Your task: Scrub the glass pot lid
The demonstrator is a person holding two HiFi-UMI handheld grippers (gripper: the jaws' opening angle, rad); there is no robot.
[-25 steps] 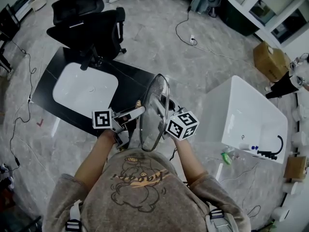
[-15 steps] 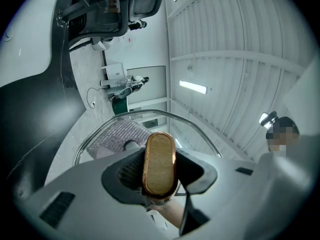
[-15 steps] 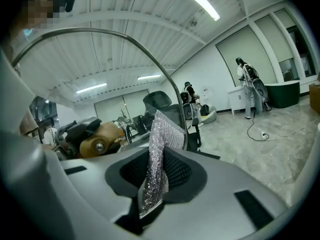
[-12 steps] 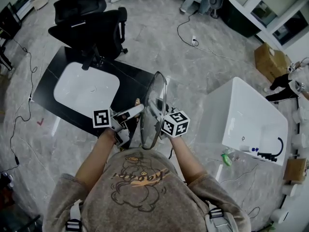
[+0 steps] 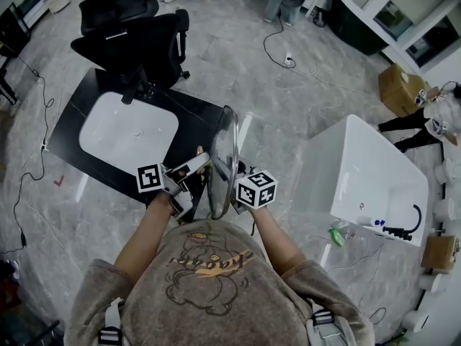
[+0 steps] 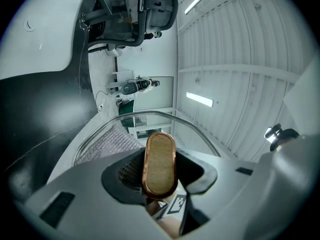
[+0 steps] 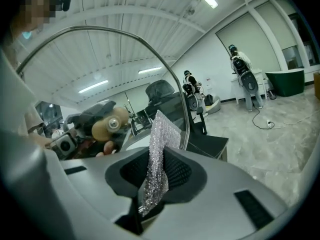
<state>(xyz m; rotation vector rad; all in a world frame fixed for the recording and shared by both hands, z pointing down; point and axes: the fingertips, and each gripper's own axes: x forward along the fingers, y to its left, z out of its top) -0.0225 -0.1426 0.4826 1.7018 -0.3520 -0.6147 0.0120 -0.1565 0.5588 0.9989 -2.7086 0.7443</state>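
The glass pot lid (image 5: 222, 157) is held upright in front of the person's chest, edge-on in the head view. My left gripper (image 5: 193, 168) is shut on its tan oval knob (image 6: 160, 163), which fills the gap between the jaws. In that gripper's view the steel rim (image 6: 150, 115) arcs beyond the knob. My right gripper (image 5: 235, 177) is on the lid's other side, shut on a silver mesh scrub cloth (image 7: 157, 159). The cloth stands up against the glass (image 7: 125, 69). Through the glass I see the knob (image 7: 111, 123).
A black counter (image 5: 194, 117) with a white sink basin (image 5: 128, 132) lies just ahead on the left, with a black office chair (image 5: 137, 42) behind it. A white bathtub (image 5: 374, 171) stands at the right. A cable (image 5: 277, 49) and a cardboard box (image 5: 403, 89) lie further off.
The lid has turned more edge-on to the head camera and shifted slightly left. My right gripper has slid left and closer to the body along the glass. The left gripper has barely moved.
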